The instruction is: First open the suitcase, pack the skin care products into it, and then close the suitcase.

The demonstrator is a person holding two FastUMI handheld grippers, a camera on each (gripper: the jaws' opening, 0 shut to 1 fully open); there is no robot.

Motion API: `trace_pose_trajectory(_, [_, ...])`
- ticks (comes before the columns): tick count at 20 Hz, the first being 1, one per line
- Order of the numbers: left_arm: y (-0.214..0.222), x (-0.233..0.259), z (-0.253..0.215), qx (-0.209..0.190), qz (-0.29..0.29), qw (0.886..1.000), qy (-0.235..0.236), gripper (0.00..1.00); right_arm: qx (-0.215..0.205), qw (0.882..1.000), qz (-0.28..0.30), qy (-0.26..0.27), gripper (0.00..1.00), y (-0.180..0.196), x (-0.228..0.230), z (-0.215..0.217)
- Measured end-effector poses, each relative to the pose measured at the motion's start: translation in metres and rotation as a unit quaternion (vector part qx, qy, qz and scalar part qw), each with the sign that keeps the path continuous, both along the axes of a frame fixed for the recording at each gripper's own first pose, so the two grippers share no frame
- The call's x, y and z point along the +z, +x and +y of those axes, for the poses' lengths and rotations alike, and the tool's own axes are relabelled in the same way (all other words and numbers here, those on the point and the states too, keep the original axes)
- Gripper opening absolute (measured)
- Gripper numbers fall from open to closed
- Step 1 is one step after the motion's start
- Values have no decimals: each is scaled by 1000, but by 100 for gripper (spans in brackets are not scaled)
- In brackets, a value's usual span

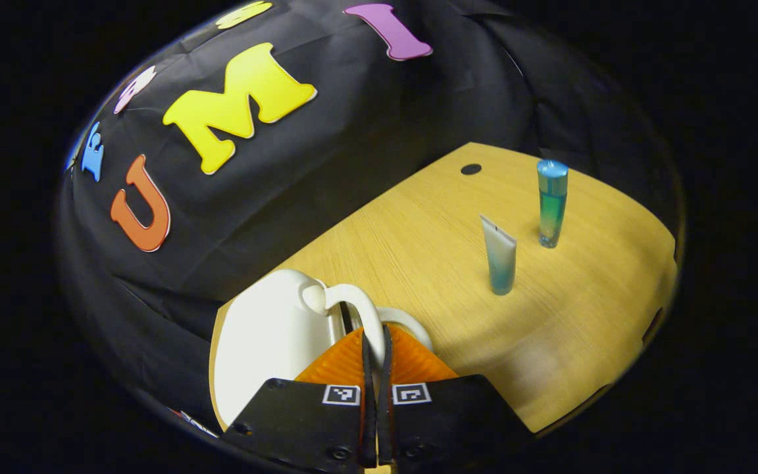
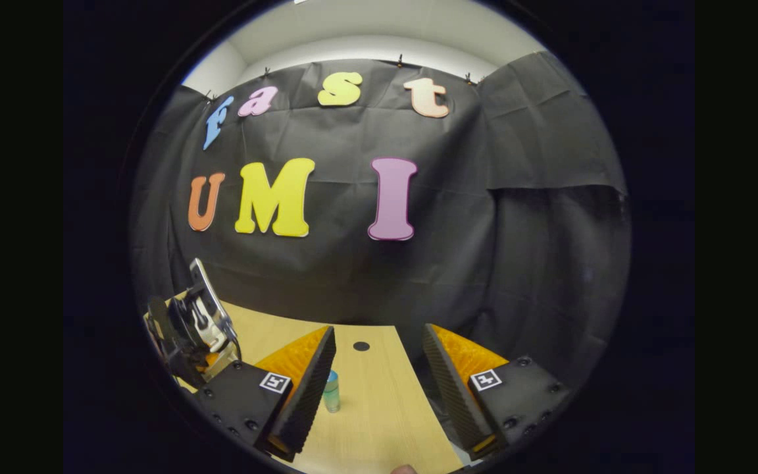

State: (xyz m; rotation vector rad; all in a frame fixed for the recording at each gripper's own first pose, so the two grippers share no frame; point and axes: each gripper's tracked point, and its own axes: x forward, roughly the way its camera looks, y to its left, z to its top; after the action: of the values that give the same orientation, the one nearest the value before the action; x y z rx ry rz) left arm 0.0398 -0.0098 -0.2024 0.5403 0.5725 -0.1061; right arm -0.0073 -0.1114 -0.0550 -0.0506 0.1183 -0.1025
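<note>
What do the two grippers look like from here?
Each gripper, left gripper and right gripper, has two wedge-shaped jaws with ribbed inner faces on black blocks fastened with screws. Each block carries a small square black-and-white marker. In the right gripper view, the left gripper's body shows as black and silver hardware with a cable.

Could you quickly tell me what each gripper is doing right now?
Left gripper: shut on the suitcase handle.
Right gripper: open, holding nothing.
</note>
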Motion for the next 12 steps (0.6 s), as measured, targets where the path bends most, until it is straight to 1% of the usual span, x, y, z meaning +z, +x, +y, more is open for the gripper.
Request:
trace_pose_trajectory(3, [4,65,25,26,-54,997,-55,4,13,1000,-8,-3,80,1,9,20])
trace_pose_trajectory(5, [11,106,61,54,-91,990,-92,4,23,1000,-12,-7,81,2,14,36])
trace_pose_trajectory(7, [14,138,107,82,-122,982,-119,3,36,999,-14,-9,81,4,19,54])
trace_pose_trajectory(9, [12,153,160,105,-149,972,-145,3,48,999,-14,-10,81,8,23,71])
trace_pose_trajectory(12, [9,160,239,119,-186,963,-154,3,64,998,-13,-18,80,12,28,96])
